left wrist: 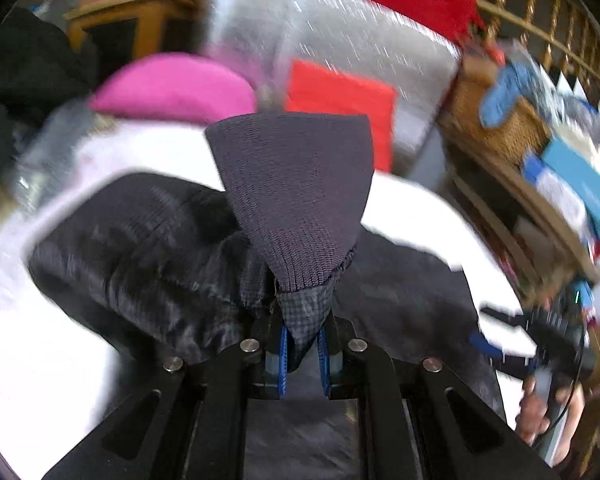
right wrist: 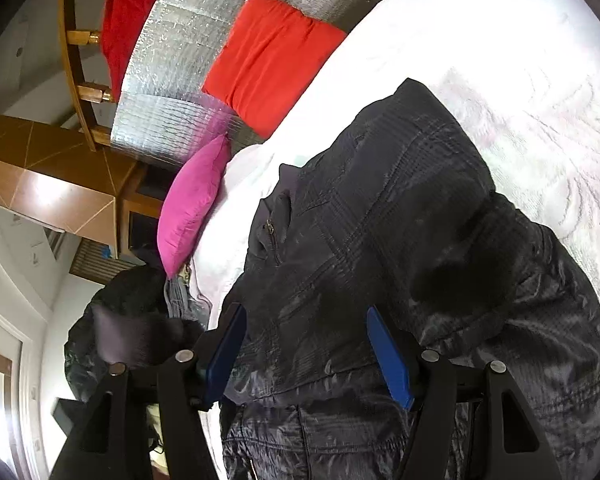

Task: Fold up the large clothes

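Dark padded jacket [right wrist: 400,240] lies spread on the white bedspread [right wrist: 500,60], collar end toward the far pillows: pink pillow [right wrist: 192,208] at left, red cushion [right wrist: 272,60] beyond it against the silver quilted headboard [right wrist: 168,92]. Left gripper [left wrist: 302,354] is clenched on the sleeve just behind its ribbed knit cuff [left wrist: 296,200]; the cuff stands up past the fingertips, so the sleeve is lifted off the bed, probably to carry it across the body for a fold. Left view is smeared. Right gripper [right wrist: 308,356] is released, blue pads [right wrist: 388,356] straddling the jacket's near part without pinching it; judged as hovering ready to steady or grab the hem side.
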`<state>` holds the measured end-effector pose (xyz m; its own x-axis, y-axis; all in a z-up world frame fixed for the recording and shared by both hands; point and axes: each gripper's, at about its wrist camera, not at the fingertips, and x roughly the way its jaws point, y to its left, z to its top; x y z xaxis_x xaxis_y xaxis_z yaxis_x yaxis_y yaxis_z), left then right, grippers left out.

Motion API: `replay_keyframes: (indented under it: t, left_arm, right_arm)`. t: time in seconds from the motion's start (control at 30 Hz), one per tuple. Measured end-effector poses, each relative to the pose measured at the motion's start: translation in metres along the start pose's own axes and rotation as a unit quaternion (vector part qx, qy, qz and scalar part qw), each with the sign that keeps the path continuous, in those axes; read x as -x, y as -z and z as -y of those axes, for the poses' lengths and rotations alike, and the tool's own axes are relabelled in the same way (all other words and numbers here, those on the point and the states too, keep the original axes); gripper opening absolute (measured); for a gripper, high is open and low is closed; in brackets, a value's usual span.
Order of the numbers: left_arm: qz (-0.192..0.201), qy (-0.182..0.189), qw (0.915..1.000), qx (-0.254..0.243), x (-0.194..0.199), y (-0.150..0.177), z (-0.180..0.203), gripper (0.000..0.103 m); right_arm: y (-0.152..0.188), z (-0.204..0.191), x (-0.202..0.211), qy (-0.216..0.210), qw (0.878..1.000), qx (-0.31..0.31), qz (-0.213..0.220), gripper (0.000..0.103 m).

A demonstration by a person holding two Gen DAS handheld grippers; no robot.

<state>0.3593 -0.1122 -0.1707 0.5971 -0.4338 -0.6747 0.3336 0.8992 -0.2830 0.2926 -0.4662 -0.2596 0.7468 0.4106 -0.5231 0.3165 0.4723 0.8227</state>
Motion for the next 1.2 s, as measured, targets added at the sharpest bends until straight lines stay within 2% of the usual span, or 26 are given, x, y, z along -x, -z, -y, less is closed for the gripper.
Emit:
replay_keyframes:
  t: [0.17,0.27,0.37,0.47,0.53,0.67,0.73,0.8,0.87,0.9,0.97,1.0,1.07,1.1,1.2]
  left_arm:
    - [-0.063,0.018,0.9979,0.002,-0.047,0.042,0.025,0.012]
    - [-0.076,0.017,0.9969,-0.003,-0.062,0.056,0.026,0.013]
    - [-0.100,0.024,0.9946,-0.010,-0.081,0.052,0.024,0.014]
    - [-0.112,0.033,0.9930,-0.019,-0.080,0.056,0.026,0.026]
    - [-0.126,0.055,0.9903,-0.021,-0.078,0.056,0.030,0.046]
    - [-0.107,0.101,0.9877,-0.052,-0.044,0.054,0.035,0.055]
    - [-0.073,0.116,0.9878,-0.074,-0.019,0.049,0.035,0.061]
    - [-0.027,0.115,0.9891,-0.088,0.008,0.041,0.028,0.065]
    - [0.021,0.093,0.9917,-0.086,0.032,0.031,0.014,0.069]
    - [0.052,0.068,0.9932,-0.079,0.043,0.026,0.003,0.072]
    - [0.094,0.011,0.9939,-0.057,0.056,0.018,-0.020,0.073]
    - [0.118,-0.039,0.9914,-0.041,0.061,0.015,-0.036,0.073]
    - [0.134,-0.097,0.9862,-0.009,0.065,0.009,-0.063,0.073]
    - [0.135,-0.113,0.9843,0.010,0.065,0.007,-0.073,0.073]
    - [0.130,-0.131,0.9785,0.094,0.061,0.005,-0.111,0.073]
  right_arm:
    - [-0.001,0.005,0.004,-0.006,1.000,-0.006,-0.004,0.067]
    - [-0.002,0.005,-0.002,-0.014,1.000,-0.011,-0.015,0.067]
    - [0.001,0.003,-0.011,-0.018,0.999,-0.008,-0.027,0.067]
    - [0.006,0.000,-0.024,-0.036,0.998,-0.013,-0.053,0.067]
    - [0.009,-0.002,-0.032,-0.047,0.996,-0.020,-0.066,0.067]
    - [0.013,-0.002,-0.035,-0.052,0.996,-0.025,-0.069,0.067]
    - [0.014,-0.003,-0.035,-0.054,0.996,-0.022,-0.074,0.067]
    - [0.018,-0.004,-0.037,-0.052,0.995,-0.019,-0.085,0.067]
    - [0.021,-0.003,-0.038,-0.045,0.994,-0.017,-0.095,0.067]
    - [0.022,-0.003,-0.038,-0.039,0.994,-0.015,-0.099,0.067]
    - [0.021,-0.001,-0.034,-0.031,0.995,-0.008,-0.096,0.067]
    - [0.019,0.001,-0.030,-0.024,0.996,-0.004,-0.091,0.067]
    - [0.014,0.007,-0.022,-0.016,0.996,-0.003,-0.085,0.067]
    - [0.013,0.010,-0.019,-0.015,0.996,-0.005,-0.087,0.067]
    - [0.014,0.018,-0.015,-0.030,0.994,-0.016,-0.102,0.067]
